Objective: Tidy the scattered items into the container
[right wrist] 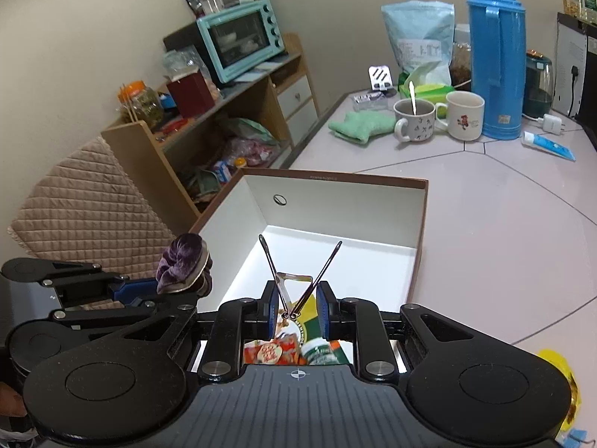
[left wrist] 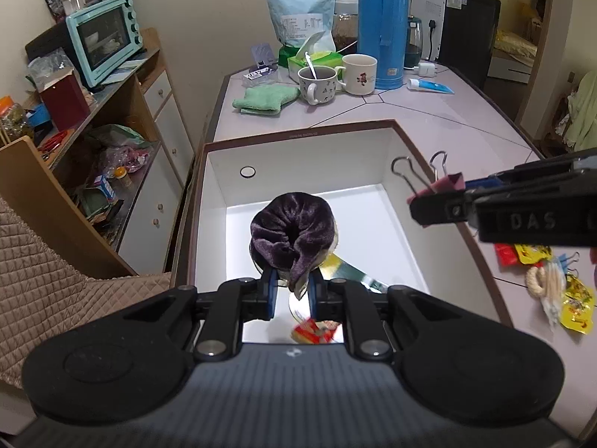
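A white box with a brown rim (left wrist: 298, 134) (right wrist: 418, 224) stands on the table. My left gripper (left wrist: 293, 295) is shut on a purple velvet scrunchie (left wrist: 293, 231) and holds it over the box; it shows at the left of the right wrist view (right wrist: 183, 261). My right gripper (right wrist: 297, 310) is shut on a pink binder clip (left wrist: 436, 183), its wire handles (right wrist: 298, 272) sticking forward over the box's right side. Snack packets (left wrist: 315, 330) (right wrist: 272, 351) and a shiny packet (left wrist: 354, 272) lie inside the box.
Yellow and red packets, cotton swabs and a ring (left wrist: 552, 283) lie on the table right of the box. Two mugs (left wrist: 335, 78), a green cloth (left wrist: 265, 99), a blue thermos (left wrist: 384, 26), a tube (left wrist: 429, 86) stand at the back. A shelf with an oven (left wrist: 104, 37) is at left.
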Demonstrator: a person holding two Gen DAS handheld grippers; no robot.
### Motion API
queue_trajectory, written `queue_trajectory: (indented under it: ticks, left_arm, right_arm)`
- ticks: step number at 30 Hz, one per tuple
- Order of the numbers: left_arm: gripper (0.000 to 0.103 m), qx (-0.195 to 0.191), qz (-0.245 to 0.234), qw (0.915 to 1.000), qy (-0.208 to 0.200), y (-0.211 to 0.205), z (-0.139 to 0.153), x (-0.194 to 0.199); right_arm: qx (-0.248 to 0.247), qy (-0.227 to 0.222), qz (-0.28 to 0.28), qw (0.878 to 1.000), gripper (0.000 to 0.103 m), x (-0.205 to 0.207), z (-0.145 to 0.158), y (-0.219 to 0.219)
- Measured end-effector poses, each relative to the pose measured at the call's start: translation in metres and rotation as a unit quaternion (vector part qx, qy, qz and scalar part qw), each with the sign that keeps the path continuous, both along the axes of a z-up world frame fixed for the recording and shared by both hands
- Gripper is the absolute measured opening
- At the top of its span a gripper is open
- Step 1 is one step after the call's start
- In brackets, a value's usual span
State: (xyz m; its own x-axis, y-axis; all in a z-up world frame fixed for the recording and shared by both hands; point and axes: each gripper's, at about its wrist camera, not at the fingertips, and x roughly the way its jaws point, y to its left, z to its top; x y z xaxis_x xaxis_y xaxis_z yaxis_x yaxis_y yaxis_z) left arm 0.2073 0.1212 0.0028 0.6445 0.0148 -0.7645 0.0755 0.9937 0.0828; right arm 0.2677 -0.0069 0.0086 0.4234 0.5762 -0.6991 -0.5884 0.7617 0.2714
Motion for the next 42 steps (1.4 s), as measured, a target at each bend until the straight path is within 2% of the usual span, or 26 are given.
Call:
queue_trajectory:
  ticks: [14, 24, 28, 32, 33, 34, 35, 36, 38, 42]
  left_arm:
    - [0.014, -0.015, -0.021, 0.9983, 0.053, 0.026, -0.044, 0.077]
    - [0.017, -0.023, -0.024, 0.9966, 0.075, 0.031, -0.063, 0.104]
    - [0.025, -0.023, -0.02, 0.9967, 0.076, 0.033, -0.064, 0.108]
    - [0.029, -0.024, -0.015, 0.9969, 0.073, 0.035, -0.061, 0.109]
    - [0.029, -0.024, -0.013, 0.997, 0.072, 0.035, -0.06, 0.108]
    - [0.029, -0.025, -0.012, 0.9971, 0.071, 0.036, -0.059, 0.107]
    - [0.029, -0.025, -0.011, 0.9971, 0.071, 0.037, -0.057, 0.106]
    - [0.027, -0.022, -0.008, 0.9973, 0.07, 0.038, -0.056, 0.106]
    - [0.032, -0.02, -0.003, 0.9976, 0.067, 0.04, -0.054, 0.104]
    - [0.032, -0.021, 0.001, 0.9978, 0.063, 0.042, -0.049, 0.099]
  right_arm:
    - [-0.06, 0.023, -0.003, 0.998, 0.02, 0.048, -0.044, 0.04]
    - [-0.071, 0.025, -0.011, 0.997, 0.021, 0.062, -0.055, 0.045]
    - [-0.074, 0.03, -0.009, 0.997, 0.021, 0.064, -0.057, 0.047]
    - [-0.083, 0.022, -0.013, 0.996, 0.022, 0.063, -0.056, 0.047]
    - [-0.081, 0.013, -0.018, 0.996, 0.028, 0.062, -0.054, 0.046]
    - [-0.079, 0.004, -0.024, 0.997, 0.06, 0.06, -0.052, 0.044]
    - [-0.077, -0.005, -0.03, 0.997, 0.082, 0.059, -0.05, 0.042]
    - [-0.075, -0.013, -0.034, 0.996, 0.082, 0.057, -0.048, 0.041]
    - [-0.076, -0.024, -0.03, 0.996, 0.082, 0.056, -0.043, 0.039]
    - [-0.073, -0.019, -0.037, 0.996, 0.082, 0.054, -0.036, 0.033]
